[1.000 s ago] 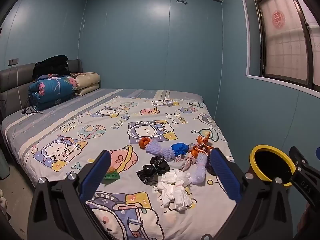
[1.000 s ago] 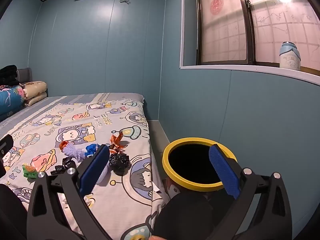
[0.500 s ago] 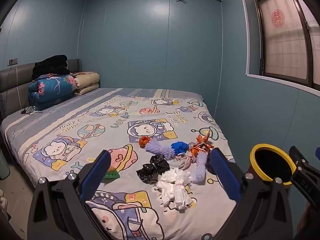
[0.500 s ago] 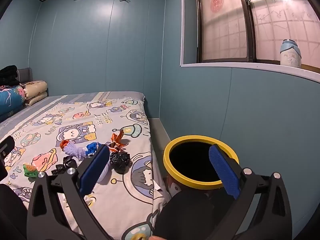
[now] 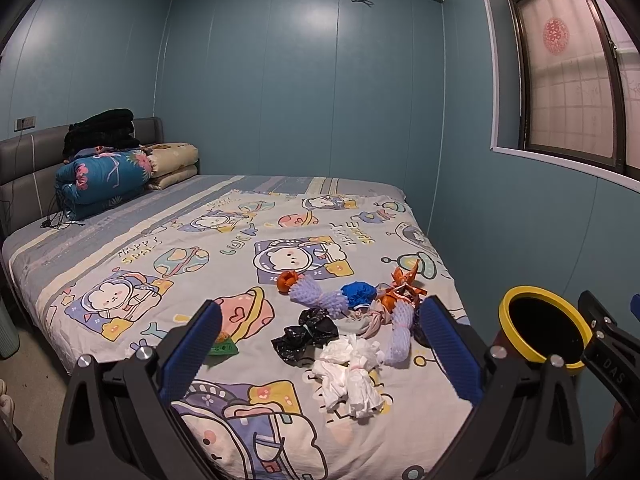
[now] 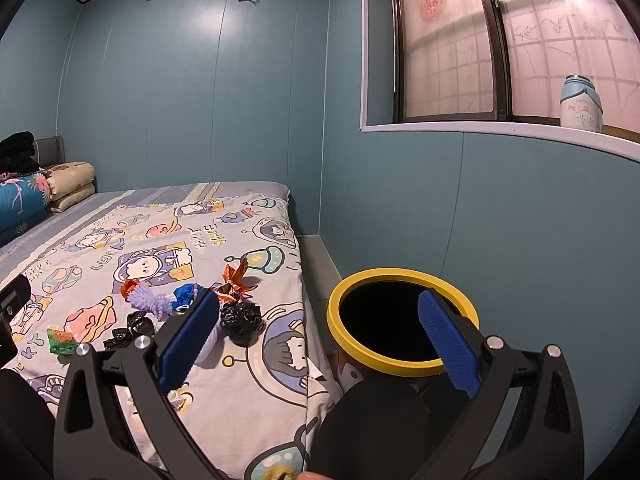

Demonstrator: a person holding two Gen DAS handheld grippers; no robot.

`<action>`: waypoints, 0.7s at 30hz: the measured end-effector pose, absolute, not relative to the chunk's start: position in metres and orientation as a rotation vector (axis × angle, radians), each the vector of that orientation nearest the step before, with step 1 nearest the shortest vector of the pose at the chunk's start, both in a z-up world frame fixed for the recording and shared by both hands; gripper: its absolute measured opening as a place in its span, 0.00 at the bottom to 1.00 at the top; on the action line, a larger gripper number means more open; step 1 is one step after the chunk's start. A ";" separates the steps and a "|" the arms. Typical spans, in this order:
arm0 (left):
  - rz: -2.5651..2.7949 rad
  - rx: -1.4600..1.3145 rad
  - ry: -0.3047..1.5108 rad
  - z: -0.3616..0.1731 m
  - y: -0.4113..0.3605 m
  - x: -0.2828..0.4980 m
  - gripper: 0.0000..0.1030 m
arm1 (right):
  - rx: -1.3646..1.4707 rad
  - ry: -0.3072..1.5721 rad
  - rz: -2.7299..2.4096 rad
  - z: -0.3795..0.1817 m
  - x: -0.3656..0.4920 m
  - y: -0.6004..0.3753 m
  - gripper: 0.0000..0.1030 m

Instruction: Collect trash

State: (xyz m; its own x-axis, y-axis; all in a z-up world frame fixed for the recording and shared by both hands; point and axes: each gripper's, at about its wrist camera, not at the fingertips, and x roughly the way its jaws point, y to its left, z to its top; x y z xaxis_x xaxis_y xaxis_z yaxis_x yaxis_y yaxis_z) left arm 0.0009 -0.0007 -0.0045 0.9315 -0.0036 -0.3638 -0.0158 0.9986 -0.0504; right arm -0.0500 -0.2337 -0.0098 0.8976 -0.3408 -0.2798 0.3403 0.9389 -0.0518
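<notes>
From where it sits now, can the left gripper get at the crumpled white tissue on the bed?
Probably yes. The left gripper is open and empty, and the white tissue lies on top of the bedspread between its fingers' line of approach, with nothing covering it. The black bag sits close beside it.

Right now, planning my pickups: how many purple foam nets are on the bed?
2. One purple net lies beside the blue wad; the other lies right of the white tissue. Others may be hidden.
</notes>
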 end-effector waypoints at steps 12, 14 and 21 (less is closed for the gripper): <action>0.006 -0.055 0.374 -0.005 -0.002 0.000 0.93 | 0.012 0.304 -0.350 -0.010 -0.049 -0.235 0.92; 0.006 -0.056 0.373 -0.006 -0.002 0.000 0.93 | 0.013 0.305 -0.350 -0.011 -0.049 -0.235 0.92; 0.005 -0.059 0.377 -0.007 -0.002 0.000 0.93 | 0.012 0.306 -0.347 -0.011 -0.049 -0.235 0.93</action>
